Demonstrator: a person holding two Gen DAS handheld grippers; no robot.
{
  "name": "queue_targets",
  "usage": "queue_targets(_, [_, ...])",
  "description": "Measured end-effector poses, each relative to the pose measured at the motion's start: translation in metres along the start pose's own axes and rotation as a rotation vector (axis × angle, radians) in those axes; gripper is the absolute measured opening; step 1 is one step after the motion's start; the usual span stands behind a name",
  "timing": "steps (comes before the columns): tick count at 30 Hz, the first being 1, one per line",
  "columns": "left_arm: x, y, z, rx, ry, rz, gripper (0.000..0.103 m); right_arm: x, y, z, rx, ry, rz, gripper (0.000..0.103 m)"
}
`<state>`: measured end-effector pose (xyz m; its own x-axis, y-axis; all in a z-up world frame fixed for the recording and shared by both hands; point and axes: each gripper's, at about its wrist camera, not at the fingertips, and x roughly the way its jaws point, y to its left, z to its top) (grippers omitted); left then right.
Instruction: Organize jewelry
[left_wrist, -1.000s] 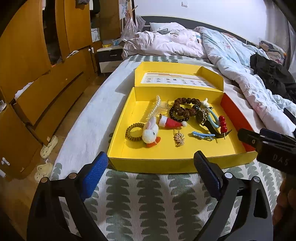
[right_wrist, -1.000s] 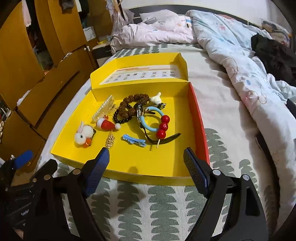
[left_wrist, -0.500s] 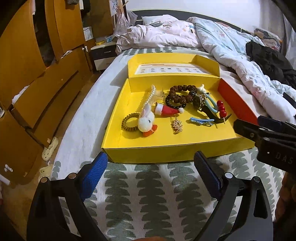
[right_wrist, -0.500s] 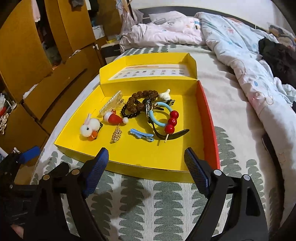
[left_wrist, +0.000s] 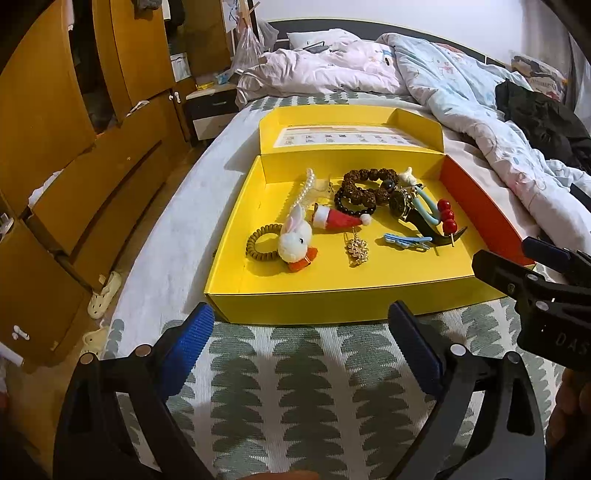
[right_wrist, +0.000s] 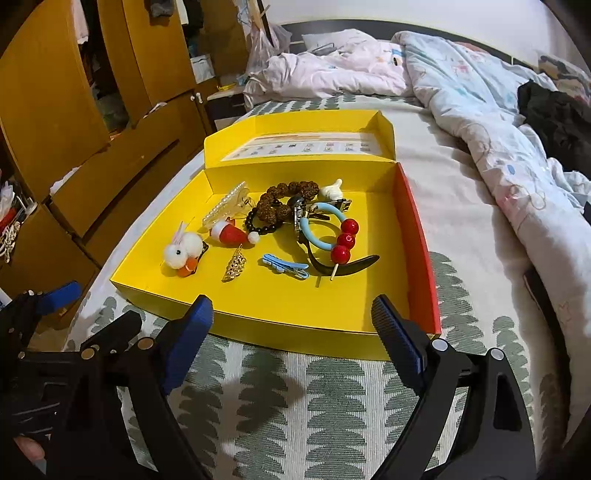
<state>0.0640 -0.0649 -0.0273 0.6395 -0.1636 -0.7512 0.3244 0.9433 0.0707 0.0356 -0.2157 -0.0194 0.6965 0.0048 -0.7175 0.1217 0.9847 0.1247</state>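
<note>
- Yellow box (left_wrist: 332, 306), lid flap folded back, lies on the bed (left_wrist: 173, 236); near wall sits at the edge of a leaf-patterned cloth (left_wrist: 295, 387).
- Left gripper (left_wrist: 301, 343): fingers wide apart, holding nothing, hanging over the cloth just short of the box's near wall.
- Right gripper (right_wrist: 291, 325): fingers likewise spread and empty, tips over the near wall toward the box's right near corner.
- Box contents, left side: coiled brown hair tie (left_wrist: 260, 243) touching a white rabbit pom-pom (left_wrist: 295, 238).
- Along the left toward the far wall: pearl clip (left_wrist: 304, 188).
- Middle: small red Santa hat (left_wrist: 338, 218); gold leaf brooch (left_wrist: 356, 247) just nearer the front wall.
- Far middle: brown bead bracelet (left_wrist: 364, 184) overlapping a black bead bracelet (left_wrist: 351, 206).
- Right side: tangle of a light-blue band (right_wrist: 317, 232), red bead skewer (right_wrist: 345, 240) and a dark strap (right_wrist: 354, 267); exact overlaps hard to read.
- Blue hair clip (left_wrist: 406, 242) lies alone between the brooch and the strap.
- Rumpled quilt (left_wrist: 472, 110) along the bed's right edge; wooden wardrobe (left_wrist: 55, 129) beyond the left edge.
</note>
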Motion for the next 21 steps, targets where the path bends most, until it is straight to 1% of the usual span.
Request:
queue_targets(3, [-0.0002, -0.0012, 0.0003, 0.008, -0.006, 0.012, 0.094, 0.0002, -0.0007, -0.0008, 0.005, 0.001, 0.000, 0.089])
queue_targets(17, [0.0021, -0.0005, 0.0014, 0.007, -0.001, 0.020, 0.094, -0.0014, -0.0034, -0.0013, -0.008, -0.009, -0.008, 0.089])
queue_targets(21, [0.0016, 0.0001, 0.0012, 0.007, -0.013, 0.038, 0.094, -0.0012, -0.0029, -0.0011, -0.008, -0.009, -0.008, 0.089])
